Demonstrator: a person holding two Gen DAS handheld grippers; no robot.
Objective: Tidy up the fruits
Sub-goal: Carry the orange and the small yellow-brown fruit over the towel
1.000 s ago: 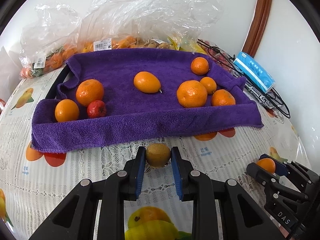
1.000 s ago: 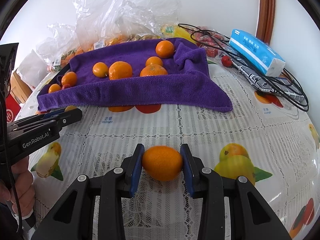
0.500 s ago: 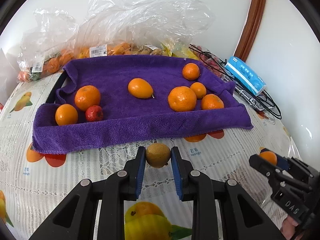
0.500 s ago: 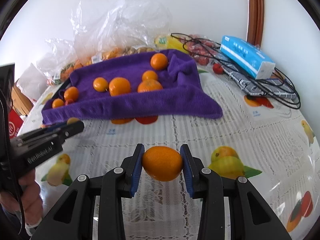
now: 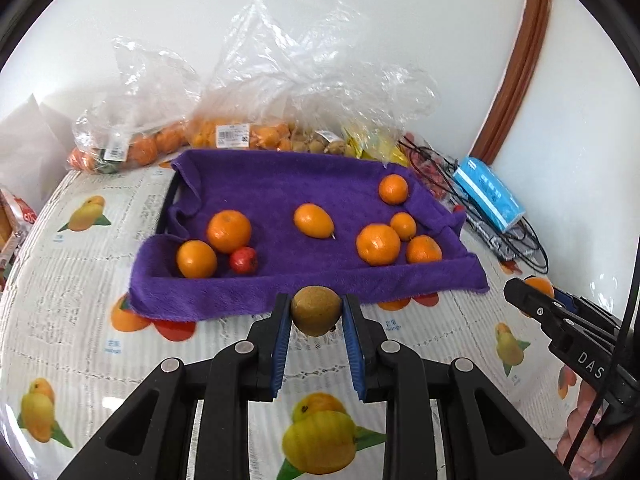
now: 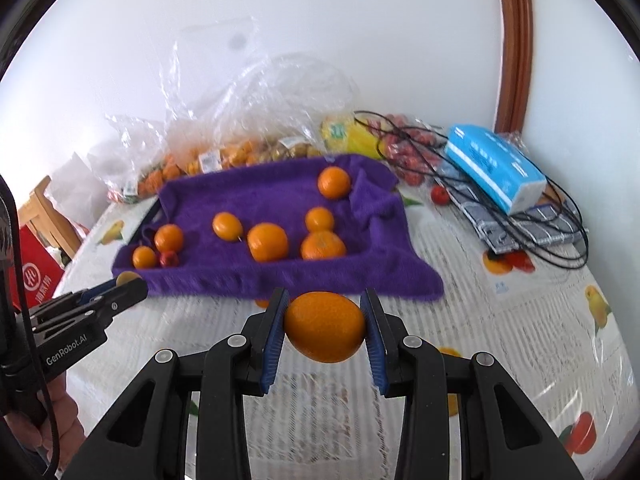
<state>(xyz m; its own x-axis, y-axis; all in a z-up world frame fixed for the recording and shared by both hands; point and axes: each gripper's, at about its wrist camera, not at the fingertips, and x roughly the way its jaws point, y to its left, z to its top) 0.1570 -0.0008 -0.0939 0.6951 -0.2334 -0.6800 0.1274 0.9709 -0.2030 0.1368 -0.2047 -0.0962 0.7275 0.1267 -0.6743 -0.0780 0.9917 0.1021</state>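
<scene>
Left tool (image 5: 316, 317) clamped on brown kiwi-like fruit (image 5: 315, 310); right tool (image 6: 324, 327) clamped on orange (image 6: 324, 327); both aimed at purple towel (image 5: 280, 184) for sorting.

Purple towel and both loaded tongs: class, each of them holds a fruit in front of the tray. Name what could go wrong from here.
1. The brown fruit sits at the very tips of the left tongs; it might slip out.
2. The orange in the right tongs is round and could roll once released on the purple towel, bumping the red fruit or the oranges there.
3. The towel's front edge overhangs; low tongs could snag it.
</scene>
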